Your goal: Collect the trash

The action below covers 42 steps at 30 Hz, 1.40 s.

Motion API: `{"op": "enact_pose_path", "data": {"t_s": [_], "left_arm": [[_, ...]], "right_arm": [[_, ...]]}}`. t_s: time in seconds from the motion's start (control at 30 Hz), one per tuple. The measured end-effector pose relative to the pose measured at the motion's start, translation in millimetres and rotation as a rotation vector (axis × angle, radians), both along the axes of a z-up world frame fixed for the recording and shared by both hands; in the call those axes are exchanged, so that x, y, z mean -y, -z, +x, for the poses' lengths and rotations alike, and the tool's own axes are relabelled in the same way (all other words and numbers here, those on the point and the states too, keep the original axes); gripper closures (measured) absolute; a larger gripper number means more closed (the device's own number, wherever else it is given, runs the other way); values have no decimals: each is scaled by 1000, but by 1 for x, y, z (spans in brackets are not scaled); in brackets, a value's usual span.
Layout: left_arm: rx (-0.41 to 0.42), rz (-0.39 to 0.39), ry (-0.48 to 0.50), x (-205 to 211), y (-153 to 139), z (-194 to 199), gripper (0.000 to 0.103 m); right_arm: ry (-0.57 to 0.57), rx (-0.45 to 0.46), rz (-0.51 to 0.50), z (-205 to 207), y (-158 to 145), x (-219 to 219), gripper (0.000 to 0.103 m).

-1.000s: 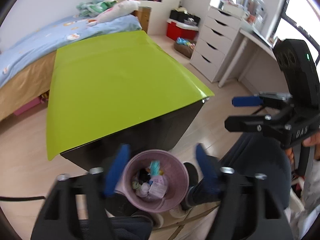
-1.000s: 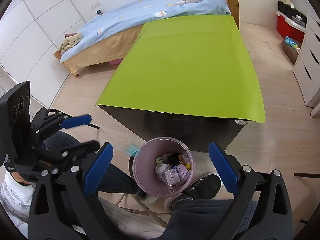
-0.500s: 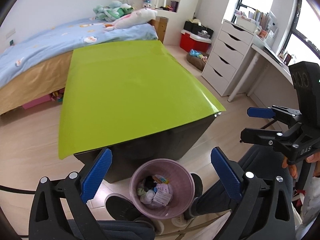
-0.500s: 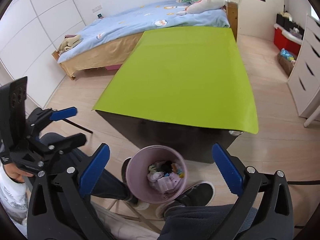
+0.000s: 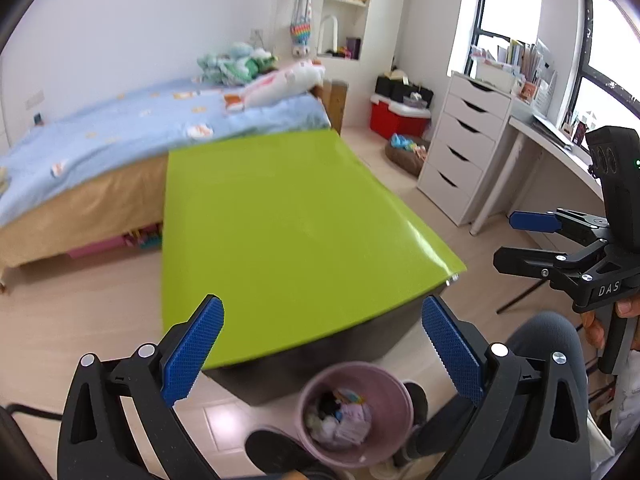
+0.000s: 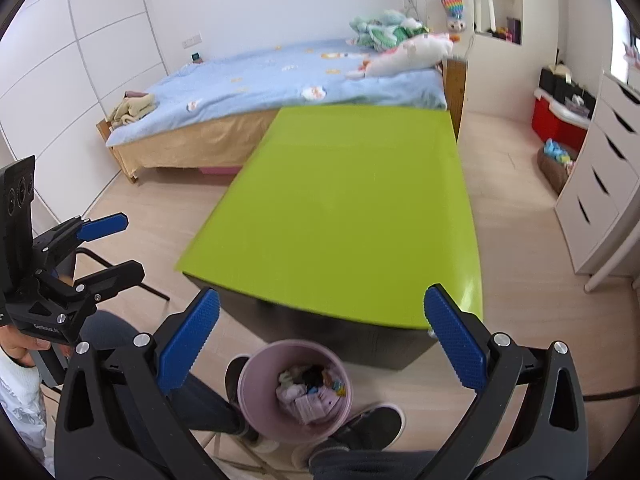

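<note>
A pink waste bin (image 5: 356, 412) stands on the floor by the near end of a table with a lime-green top (image 5: 280, 224). The bin holds several pieces of crumpled trash (image 5: 340, 416). My left gripper (image 5: 322, 344) is open and empty, raised above the bin and table edge. My right gripper (image 6: 320, 340) is open and empty too, above the bin (image 6: 296, 390). Each gripper shows in the other's view: the right one (image 5: 520, 240) at the right edge, the left one (image 6: 112, 244) at the left edge.
A bed with a blue cover (image 6: 280, 80) stands behind the table. White drawers (image 5: 464, 160) and a desk (image 5: 560, 156) line the right wall. A red box (image 5: 396, 120) and a brown basket (image 5: 408, 152) sit on the floor. The person's shoes (image 6: 360, 424) flank the bin.
Both grippers have risen and tilted up from the bin toward the room. The left gripper has opened wide from a narrower gap.
</note>
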<state>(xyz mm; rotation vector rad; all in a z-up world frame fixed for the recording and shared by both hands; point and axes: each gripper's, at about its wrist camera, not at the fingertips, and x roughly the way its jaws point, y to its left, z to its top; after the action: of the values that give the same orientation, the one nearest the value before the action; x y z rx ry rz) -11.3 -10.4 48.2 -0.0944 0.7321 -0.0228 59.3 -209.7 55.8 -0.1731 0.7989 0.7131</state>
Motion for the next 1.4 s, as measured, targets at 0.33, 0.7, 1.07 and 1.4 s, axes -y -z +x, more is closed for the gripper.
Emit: {"op": "enact_pose_path", "data": {"t_s": [0.33, 0.7, 1.07, 1.4], "left_arm": [[17, -19, -6, -9, -17, 13, 6], [-1, -29, -26, -11, -15, 13, 6], [-6, -41, -11, -6, -12, 11, 6], [-8, -40, -10, -5, -10, 10, 6]], "right_arm": [[-18, 50, 15, 5, -23, -6, 3], [-31, 51, 14, 3, -24, -9, 3], [-39, 30, -12, 3, -16, -15, 3], [-32, 30, -13, 3, -15, -14, 3]]}}
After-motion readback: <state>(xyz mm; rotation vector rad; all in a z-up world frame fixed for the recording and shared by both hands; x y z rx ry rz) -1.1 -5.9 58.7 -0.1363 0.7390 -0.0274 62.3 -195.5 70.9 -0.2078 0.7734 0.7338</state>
